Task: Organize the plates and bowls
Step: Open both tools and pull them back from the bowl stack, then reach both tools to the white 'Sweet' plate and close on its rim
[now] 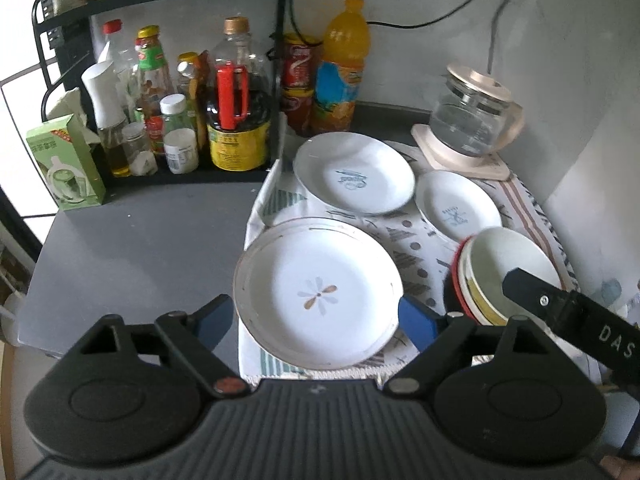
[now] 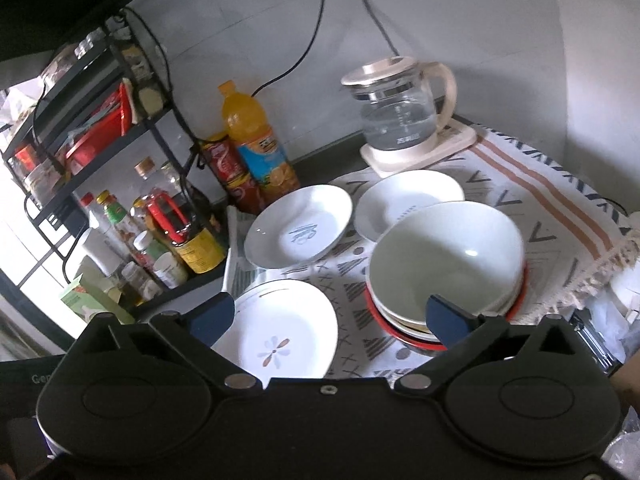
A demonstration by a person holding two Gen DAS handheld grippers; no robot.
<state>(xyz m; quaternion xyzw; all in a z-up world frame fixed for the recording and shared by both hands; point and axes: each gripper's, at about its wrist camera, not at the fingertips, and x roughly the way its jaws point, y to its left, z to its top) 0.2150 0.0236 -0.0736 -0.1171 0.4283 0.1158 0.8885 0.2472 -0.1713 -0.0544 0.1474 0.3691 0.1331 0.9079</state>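
A large white flower plate (image 1: 318, 292) (image 2: 280, 344) lies on the patterned cloth (image 1: 416, 248) near the front. Behind it lie a white plate with a blue logo (image 1: 354, 172) (image 2: 300, 226) and a smaller white plate (image 1: 456, 204) (image 2: 404, 196). A stack of bowls (image 1: 504, 276) (image 2: 444, 268), white on top and red at the bottom, stands to the right. My left gripper (image 1: 316, 320) is open, its fingers on either side of the flower plate. My right gripper (image 2: 332, 316) is open and empty above the stack's near rim; it also shows in the left wrist view (image 1: 560, 308).
A black rack (image 1: 160, 80) with bottles and jars stands at the back left. An orange drink bottle (image 1: 340, 68), red cans (image 1: 298, 84) and a glass kettle (image 1: 472, 116) line the back wall. A green box (image 1: 64, 160) sits on the grey counter (image 1: 140, 248).
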